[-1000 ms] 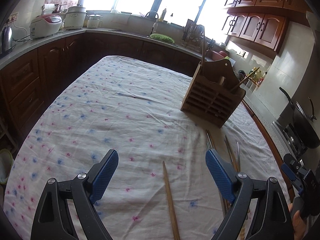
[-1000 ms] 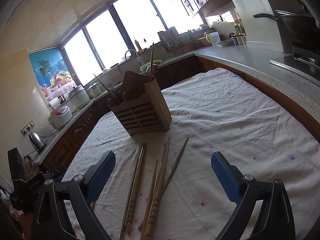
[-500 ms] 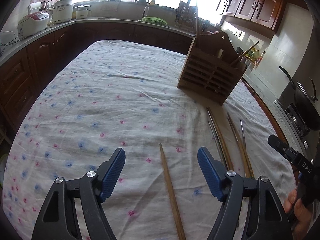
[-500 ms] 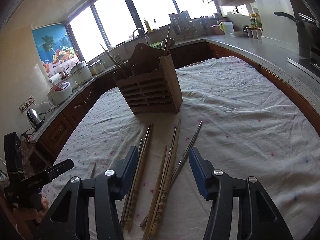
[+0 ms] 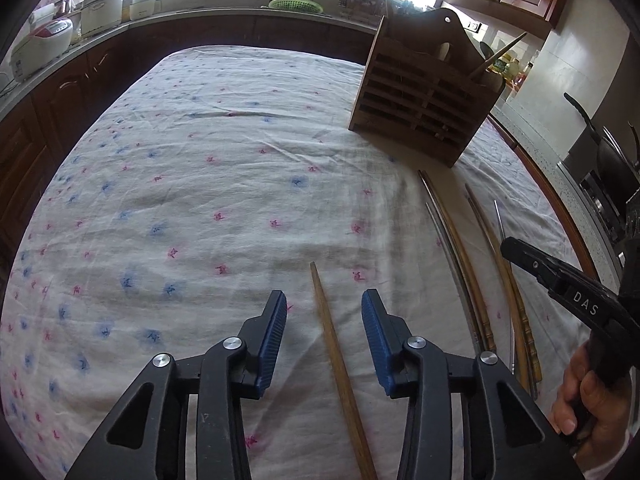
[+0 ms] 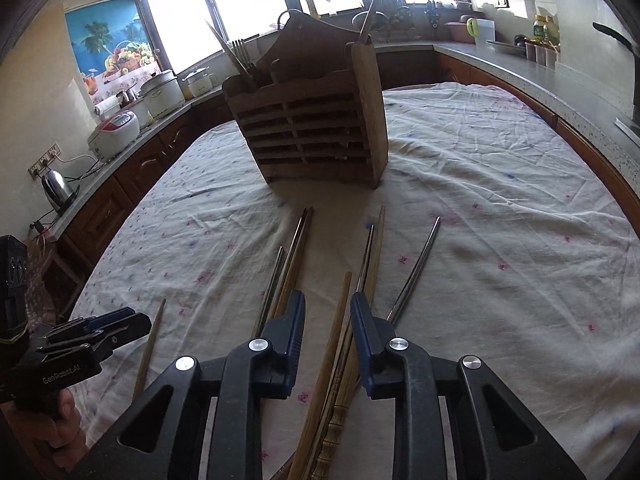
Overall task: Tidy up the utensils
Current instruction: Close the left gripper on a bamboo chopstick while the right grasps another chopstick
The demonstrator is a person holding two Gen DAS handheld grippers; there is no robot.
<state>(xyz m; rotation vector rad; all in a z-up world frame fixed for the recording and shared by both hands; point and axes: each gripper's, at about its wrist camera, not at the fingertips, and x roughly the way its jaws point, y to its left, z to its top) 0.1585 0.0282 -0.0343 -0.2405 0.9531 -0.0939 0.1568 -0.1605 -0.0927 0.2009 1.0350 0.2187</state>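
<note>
A single wooden chopstick (image 5: pixel 340 364) lies on the flowered tablecloth (image 5: pixel 180 200). My left gripper (image 5: pixel 322 296) straddles it, its jaws closing, and a gap shows on each side of the stick. To the right lie several wooden and metal chopsticks (image 5: pixel 472 280). In the right wrist view my right gripper (image 6: pixel 328 296) straddles one wooden chopstick (image 6: pixel 326 360) of that bunch, its jaws closing, and the blue pads (image 6: pixel 362 328) stand clear of it. The slatted wooden utensil holder (image 6: pixel 316 136) stands upright beyond, with a few utensils in it.
A metal chopstick (image 6: pixel 416 276) lies loose to the right of the bunch. Dark cabinets and a counter ring the table, with rice cookers (image 5: pixel 40 44), a kettle (image 6: pixel 58 186) and a wok (image 5: pixel 612 156) on the stove. A hand (image 5: pixel 592 412) holds the right gripper's handle.
Both grippers have come down and forward toward the table. Their jaws have narrowed from wide apart to a small gap around a chopstick each.
</note>
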